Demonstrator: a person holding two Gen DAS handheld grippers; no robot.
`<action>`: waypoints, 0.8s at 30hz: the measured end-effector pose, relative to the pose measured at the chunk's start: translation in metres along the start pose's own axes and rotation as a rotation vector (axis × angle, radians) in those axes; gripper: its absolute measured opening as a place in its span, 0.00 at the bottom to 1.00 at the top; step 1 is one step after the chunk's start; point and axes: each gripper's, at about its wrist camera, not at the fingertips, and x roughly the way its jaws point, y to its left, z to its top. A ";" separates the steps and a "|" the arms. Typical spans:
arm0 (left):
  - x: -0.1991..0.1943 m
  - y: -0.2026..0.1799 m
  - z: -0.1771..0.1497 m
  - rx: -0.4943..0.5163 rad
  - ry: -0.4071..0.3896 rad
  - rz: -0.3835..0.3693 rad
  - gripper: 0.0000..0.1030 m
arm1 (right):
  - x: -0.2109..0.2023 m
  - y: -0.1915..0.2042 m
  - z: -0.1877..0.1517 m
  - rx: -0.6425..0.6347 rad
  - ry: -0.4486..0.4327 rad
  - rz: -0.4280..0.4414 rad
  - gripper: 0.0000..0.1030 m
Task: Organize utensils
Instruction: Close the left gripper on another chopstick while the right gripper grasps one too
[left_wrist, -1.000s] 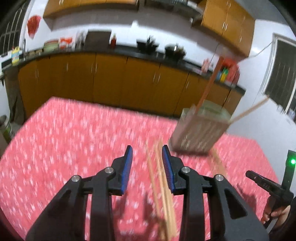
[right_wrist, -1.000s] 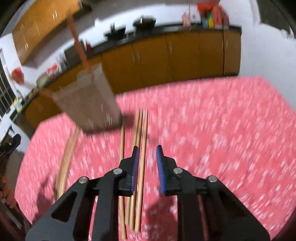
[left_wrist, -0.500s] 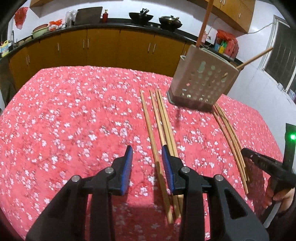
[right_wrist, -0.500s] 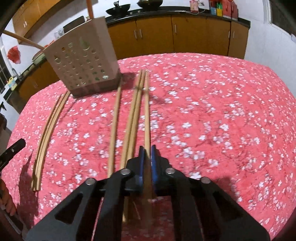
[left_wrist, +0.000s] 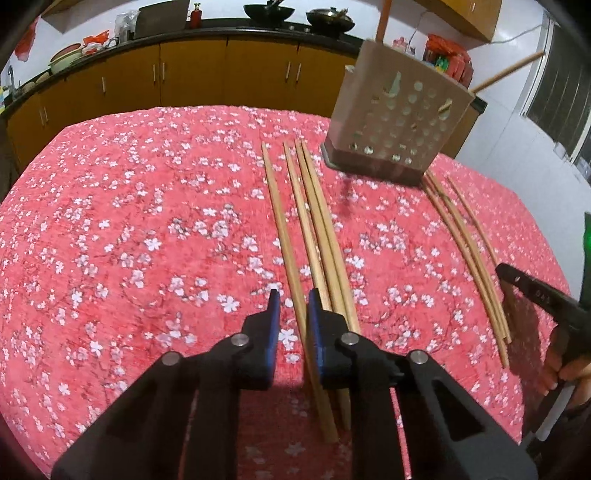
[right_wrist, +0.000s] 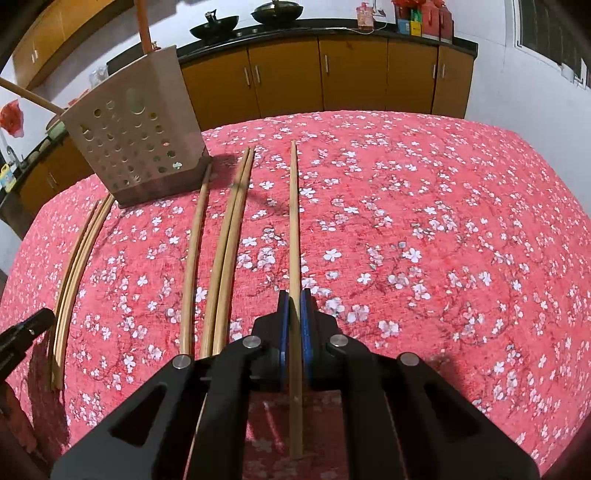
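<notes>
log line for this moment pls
task: organize utensils | right gripper: shut on rightmost chopstick | left gripper: jaws just closing around leftmost chopstick, not yet pinching | holder: standing on red cloth

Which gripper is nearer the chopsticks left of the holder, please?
Left: the left gripper, jaws just closing, straddles one such chopstick; the right gripper clamps another right of the holder.

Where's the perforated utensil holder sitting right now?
The utensil holder stands at the tablecloth's far edge, upper left in the right wrist view, between the two chopstick groups.
</notes>
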 end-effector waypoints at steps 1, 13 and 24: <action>0.001 -0.002 0.000 0.015 -0.006 0.015 0.16 | 0.000 0.001 0.000 -0.003 -0.001 0.002 0.07; 0.003 -0.005 -0.002 0.059 -0.024 0.060 0.09 | -0.007 0.003 -0.009 -0.020 -0.008 0.009 0.07; 0.014 0.026 0.019 0.016 -0.033 0.127 0.08 | 0.002 0.001 0.001 -0.037 -0.024 -0.011 0.07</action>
